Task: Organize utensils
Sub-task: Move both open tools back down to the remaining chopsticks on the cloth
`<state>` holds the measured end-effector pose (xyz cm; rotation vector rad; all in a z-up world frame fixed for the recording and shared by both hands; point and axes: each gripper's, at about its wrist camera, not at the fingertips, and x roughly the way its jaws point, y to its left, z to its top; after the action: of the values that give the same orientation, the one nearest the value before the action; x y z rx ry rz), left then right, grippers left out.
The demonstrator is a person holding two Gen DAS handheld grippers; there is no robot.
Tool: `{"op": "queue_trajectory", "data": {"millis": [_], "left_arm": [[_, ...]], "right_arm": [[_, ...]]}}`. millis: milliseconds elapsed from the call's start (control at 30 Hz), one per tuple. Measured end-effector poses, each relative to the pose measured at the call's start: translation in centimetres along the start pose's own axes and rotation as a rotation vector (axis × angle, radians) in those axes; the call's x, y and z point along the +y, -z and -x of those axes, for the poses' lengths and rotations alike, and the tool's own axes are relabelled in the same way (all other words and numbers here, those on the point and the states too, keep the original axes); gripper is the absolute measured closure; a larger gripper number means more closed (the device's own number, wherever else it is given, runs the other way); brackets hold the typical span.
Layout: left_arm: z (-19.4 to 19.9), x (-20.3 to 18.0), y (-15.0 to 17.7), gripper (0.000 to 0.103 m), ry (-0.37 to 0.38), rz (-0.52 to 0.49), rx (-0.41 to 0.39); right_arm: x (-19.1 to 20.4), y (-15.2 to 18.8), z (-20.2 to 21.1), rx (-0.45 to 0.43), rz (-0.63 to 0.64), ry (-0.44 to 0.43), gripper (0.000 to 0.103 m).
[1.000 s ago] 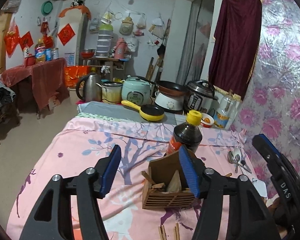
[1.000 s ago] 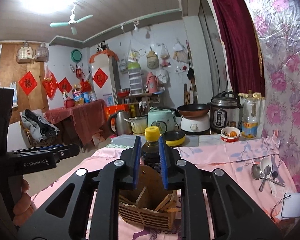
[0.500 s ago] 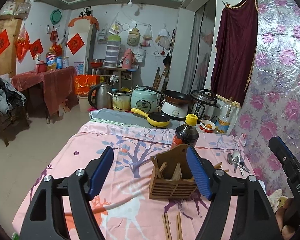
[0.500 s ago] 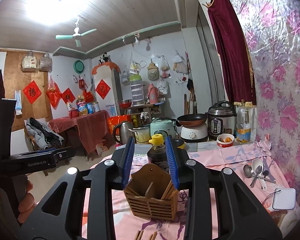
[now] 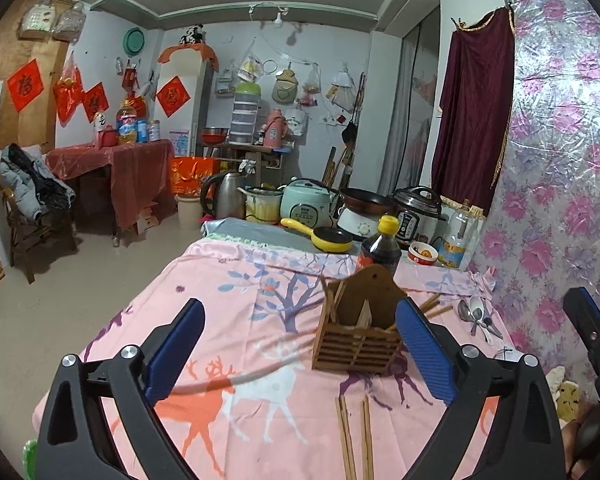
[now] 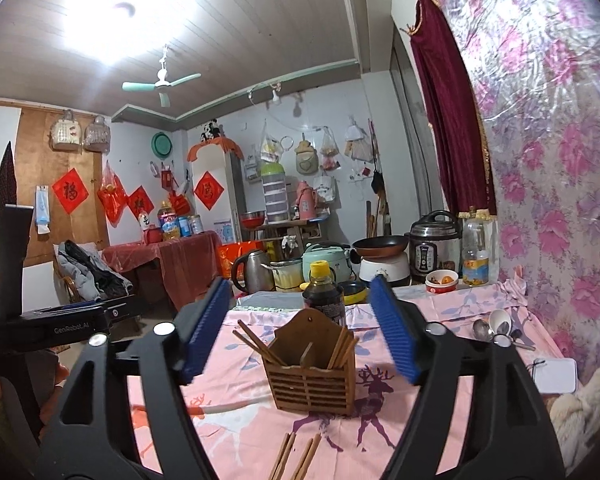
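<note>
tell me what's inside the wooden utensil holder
Several wooden chopsticks lean in the wooden utensil holder, split by a divider. Their lower ends and the holder's floor are hidden behind its slatted front.

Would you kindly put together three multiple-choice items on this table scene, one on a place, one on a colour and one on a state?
1. Where do the spoons lie?
A. inside the wooden holder
B. on the cloth toward the flowered wall, apart from the holder
C. in the yellow pan

2. What colour is the cap of the dark sauce bottle?
A. yellow
B. red
C. white

3. How is the right gripper?
A. shut on chopsticks
B. shut on the bottle
C. open, holding nothing

Answers:
1. B, they rest on the cloth well to the side of the wooden holder.
2. A, the cap shows yellow in both views.
3. C, its blue pads stand wide apart, having just opened, with nothing pressed between them.
</note>
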<state>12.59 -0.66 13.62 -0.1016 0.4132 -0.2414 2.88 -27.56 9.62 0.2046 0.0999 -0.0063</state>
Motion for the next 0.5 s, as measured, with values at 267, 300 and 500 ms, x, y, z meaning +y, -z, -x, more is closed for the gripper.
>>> {"op": "queue_trajectory", "data": {"millis": [267,300,500], "left_arm": [[0.7,0.9,4.8,0.008,-0.046,0.003,0.053],[0.7,1.2,5.3,0.008,-0.047,0.006,0.064],[-0.8,2.0,9.3,0.008,-0.062,0.001,0.15]], "right_arm": [[-1.2,3.9,2.1,0.071,-0.034,0.011,0.023],[-1.4,4.5,2.1,0.087,-0.037,0.015,0.023],[-2.4,7.8,1.7,0.172,-0.046,0.044,0.023]]}}
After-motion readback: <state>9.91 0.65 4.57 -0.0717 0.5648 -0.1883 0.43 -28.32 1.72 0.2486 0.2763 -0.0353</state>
